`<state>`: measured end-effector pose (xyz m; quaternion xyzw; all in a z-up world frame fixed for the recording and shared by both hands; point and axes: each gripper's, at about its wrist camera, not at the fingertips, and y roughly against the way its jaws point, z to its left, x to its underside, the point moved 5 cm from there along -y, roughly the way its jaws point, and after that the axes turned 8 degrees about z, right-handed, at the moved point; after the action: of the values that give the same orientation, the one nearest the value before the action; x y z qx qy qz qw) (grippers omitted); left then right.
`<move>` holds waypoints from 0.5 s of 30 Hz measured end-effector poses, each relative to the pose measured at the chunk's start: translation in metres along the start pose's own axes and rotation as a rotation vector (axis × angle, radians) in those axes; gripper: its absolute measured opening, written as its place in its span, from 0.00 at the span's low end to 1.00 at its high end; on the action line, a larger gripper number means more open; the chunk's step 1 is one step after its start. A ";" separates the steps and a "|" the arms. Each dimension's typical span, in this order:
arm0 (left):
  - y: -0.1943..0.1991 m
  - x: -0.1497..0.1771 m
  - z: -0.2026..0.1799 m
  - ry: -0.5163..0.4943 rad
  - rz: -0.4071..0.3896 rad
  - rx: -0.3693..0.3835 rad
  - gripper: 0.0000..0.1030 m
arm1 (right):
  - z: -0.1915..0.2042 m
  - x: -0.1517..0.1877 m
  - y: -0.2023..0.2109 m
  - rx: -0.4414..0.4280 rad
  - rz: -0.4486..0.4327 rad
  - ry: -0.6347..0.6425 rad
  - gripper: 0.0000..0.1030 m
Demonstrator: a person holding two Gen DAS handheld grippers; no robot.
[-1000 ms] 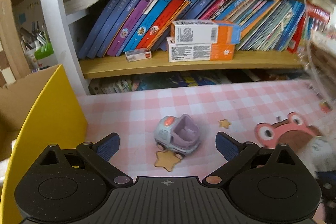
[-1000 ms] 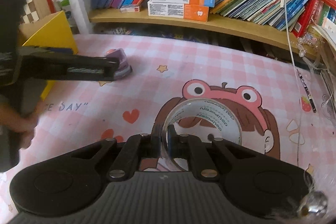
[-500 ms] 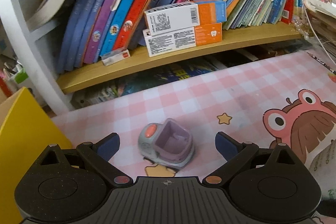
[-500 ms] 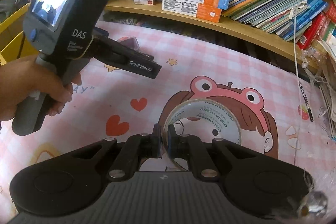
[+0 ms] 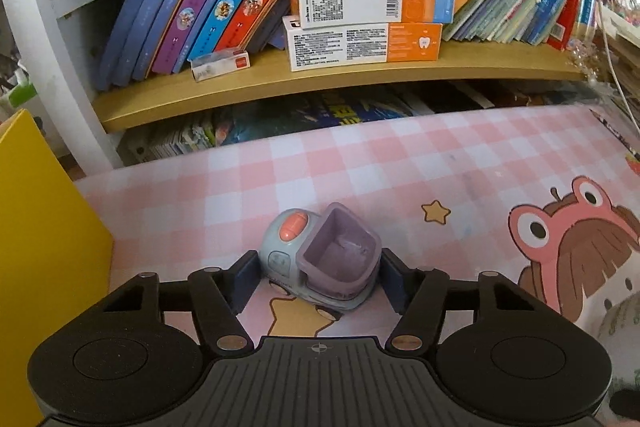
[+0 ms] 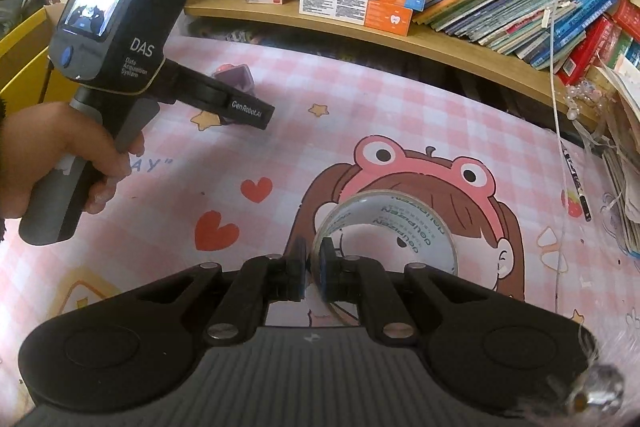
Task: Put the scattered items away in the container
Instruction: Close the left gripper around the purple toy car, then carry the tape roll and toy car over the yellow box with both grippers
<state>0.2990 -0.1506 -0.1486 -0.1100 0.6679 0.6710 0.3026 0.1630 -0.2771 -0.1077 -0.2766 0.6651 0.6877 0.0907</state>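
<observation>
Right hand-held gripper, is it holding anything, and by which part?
Yes. The right hand-held gripper is shut on the roll of clear tape, pinching the ring's wall at its near left edge, one finger inside and one outside.

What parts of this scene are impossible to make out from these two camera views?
- Yellow bin: left wrist view, cut off by the left edge, inside unseen.
- Toy car: right wrist view, mostly hidden behind the left gripper.
- Toy car's wheels: left wrist view, hidden by the gripper body.
- Tape roll: near rim hidden behind the right gripper.

Open pink mat (image 5: 360, 167) ahead, low bookshelf (image 5: 320, 83) blocking behind, yellow container (image 5: 36, 227) walling the left
</observation>
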 end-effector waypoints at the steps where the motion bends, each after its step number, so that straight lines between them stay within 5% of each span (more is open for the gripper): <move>1: 0.002 0.001 0.000 -0.007 0.005 -0.010 0.61 | 0.001 0.000 0.000 -0.001 0.000 0.002 0.07; 15: 0.041 0.012 -0.011 -0.058 -0.009 -0.018 0.61 | 0.011 0.003 0.007 -0.025 -0.008 0.008 0.07</move>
<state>0.2635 -0.1545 -0.1221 -0.0962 0.6521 0.6786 0.3241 0.1542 -0.2683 -0.1039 -0.2834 0.6556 0.6945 0.0871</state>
